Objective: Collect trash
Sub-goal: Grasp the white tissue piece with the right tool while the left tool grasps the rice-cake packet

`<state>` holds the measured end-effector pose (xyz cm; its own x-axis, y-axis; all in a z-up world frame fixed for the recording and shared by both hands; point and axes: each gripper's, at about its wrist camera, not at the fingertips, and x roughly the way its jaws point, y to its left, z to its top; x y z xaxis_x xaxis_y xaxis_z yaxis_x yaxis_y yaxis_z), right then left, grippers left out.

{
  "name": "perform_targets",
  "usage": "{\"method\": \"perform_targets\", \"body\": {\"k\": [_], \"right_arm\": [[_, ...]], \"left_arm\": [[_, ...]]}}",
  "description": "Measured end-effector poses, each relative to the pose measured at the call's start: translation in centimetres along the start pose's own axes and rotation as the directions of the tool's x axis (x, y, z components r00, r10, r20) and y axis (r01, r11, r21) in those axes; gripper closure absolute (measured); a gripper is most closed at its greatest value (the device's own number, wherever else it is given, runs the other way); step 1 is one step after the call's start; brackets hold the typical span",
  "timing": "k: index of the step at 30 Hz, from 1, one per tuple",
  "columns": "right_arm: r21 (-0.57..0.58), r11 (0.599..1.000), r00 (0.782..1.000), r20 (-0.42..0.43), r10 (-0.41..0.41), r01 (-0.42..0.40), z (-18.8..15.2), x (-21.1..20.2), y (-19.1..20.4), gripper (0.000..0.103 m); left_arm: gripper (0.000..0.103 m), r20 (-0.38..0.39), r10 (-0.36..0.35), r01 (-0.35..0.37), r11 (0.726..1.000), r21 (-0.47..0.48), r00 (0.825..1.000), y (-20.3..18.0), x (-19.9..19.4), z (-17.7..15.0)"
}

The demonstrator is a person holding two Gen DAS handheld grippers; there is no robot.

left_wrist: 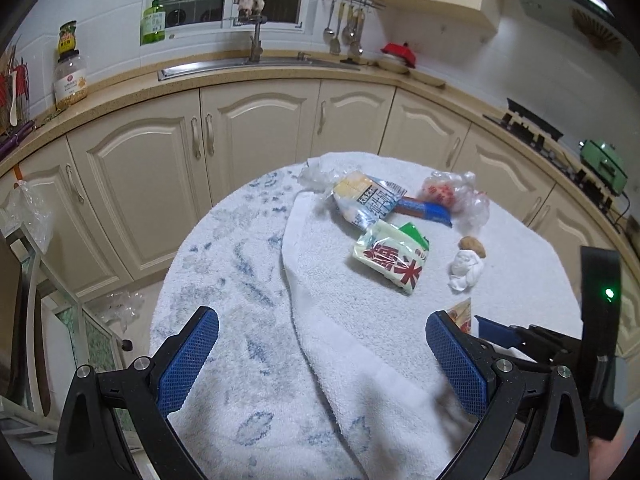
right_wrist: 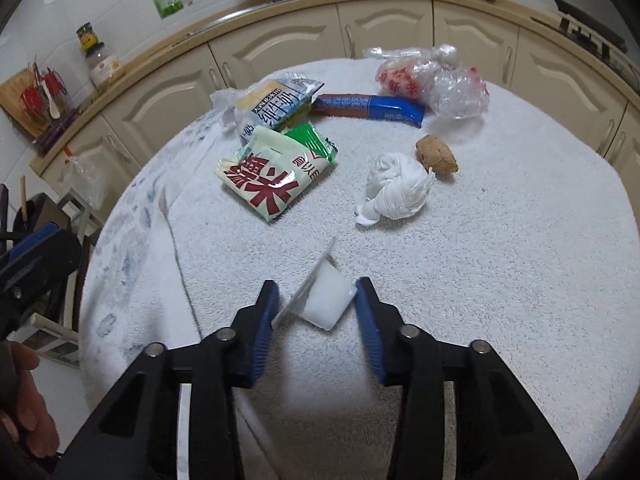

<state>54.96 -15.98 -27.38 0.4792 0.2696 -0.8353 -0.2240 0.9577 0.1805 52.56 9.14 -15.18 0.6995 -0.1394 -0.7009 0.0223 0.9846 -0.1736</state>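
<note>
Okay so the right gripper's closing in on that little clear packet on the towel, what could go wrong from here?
1. The small clear packet sits tilted between the right gripper pads, near their tips; it may slip or pop out.
2. The pads are low over the white towel, so they might pinch the cloth too.
3. The crumpled tissue and the brown lump lie close ahead; a forward push could knock them.

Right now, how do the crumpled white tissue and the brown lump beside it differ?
The crumpled white tissue is white, twisted and creased; the brown lump is tan, compact and rounded. The tissue is larger and sits nearer the right gripper; the lump lies just behind it. Both rest loose on the white towel.
</note>
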Motion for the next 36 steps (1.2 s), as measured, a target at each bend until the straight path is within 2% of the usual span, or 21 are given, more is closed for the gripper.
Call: {"method": "perform_targets", "body": {"k": [1,2,5,10,13,26,31,36], "right_arm": [[-0.002,1.000,1.000,0.003,0.003,-0.003,0.0,0.0,-0.1,0.068],[-0.002,1.000,1.000,0.002,0.011,-0.011,0.0,-0.1,-0.3,0.077],[0.002,1.000,1.000,0.000,0.030,-0.030,0.2,-0.2,-0.9,0.080],[0.007,0.999,0.999,0.014,0.037,-0.037,0.6,-0.8,-2.2,0.080],[-0.004,0.999,0.999,-0.010,0.044,-0.044,0.7,-0.2,-2.5,0.078],[0.005,0.997,0.997,0.023,0.075,-0.075,1.3,0.1,-3.6,0.080],[0.048,0.998,0.998,0.043,0.048,-0.050,1.3,-1.3,-6.0,0.080],[0.083,0.996,0.998,0.059,0.033,-0.037,1.2,-2.4,-7.7,0.080]], "left_arm": [[0.001,-0.004,0.001,-0.001,1.000,-0.001,1.000,0.0,0.5,0.3],[0.001,-0.007,0.000,0.000,1.000,0.000,1.000,-0.1,0.9,0.4],[0.001,-0.016,0.003,-0.003,1.000,0.010,1.000,-0.8,2.1,0.6],[0.001,-0.020,0.002,-0.002,0.999,0.043,1.000,-2.4,3.9,1.4],[0.001,-0.028,0.008,-0.007,0.998,0.055,1.000,-3.1,5.0,1.6],[0.001,-0.067,0.039,-0.032,0.994,0.103,0.997,-4.9,8.9,2.6],[0.001,-0.101,0.032,-0.015,0.987,0.160,0.994,-7.0,11.8,3.2],[0.001,-0.137,0.055,-0.022,0.972,0.234,0.989,-9.2,15.8,3.8]]}}
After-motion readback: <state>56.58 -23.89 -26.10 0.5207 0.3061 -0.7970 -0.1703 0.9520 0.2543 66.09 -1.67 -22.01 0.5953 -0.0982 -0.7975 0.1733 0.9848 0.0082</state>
